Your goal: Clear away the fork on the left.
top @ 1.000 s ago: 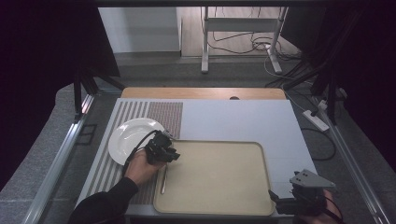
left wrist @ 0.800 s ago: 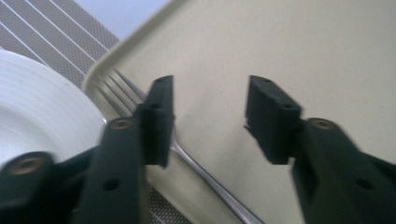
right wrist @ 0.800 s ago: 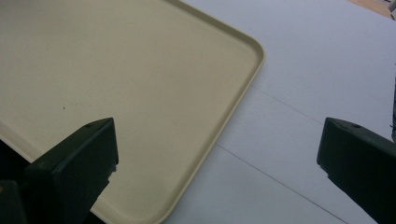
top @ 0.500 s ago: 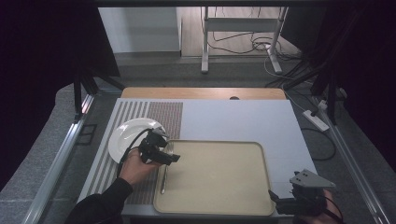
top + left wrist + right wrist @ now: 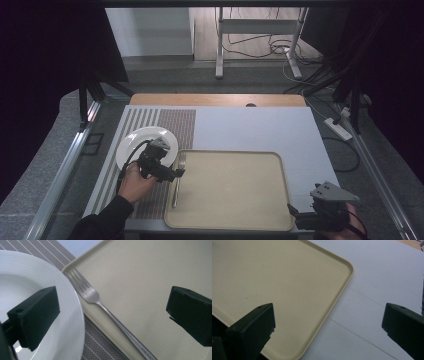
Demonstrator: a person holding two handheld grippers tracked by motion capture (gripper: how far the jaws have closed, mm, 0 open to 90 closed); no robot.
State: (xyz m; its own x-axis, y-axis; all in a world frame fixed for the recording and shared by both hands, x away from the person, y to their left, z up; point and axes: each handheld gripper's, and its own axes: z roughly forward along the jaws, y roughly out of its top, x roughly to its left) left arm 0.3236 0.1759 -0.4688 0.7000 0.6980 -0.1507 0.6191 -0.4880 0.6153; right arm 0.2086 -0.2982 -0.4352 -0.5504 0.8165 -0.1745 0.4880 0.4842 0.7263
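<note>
Grey table [image 5: 260,130] | fork [image 5: 100,302] lies free under wide-open left claw [image 5: 112,312]

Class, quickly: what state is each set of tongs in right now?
Left tongs: open after just opening, holding nothing; the fork lies free on the tray.
Right tongs: open, empty, above the tray's corner.
</note>
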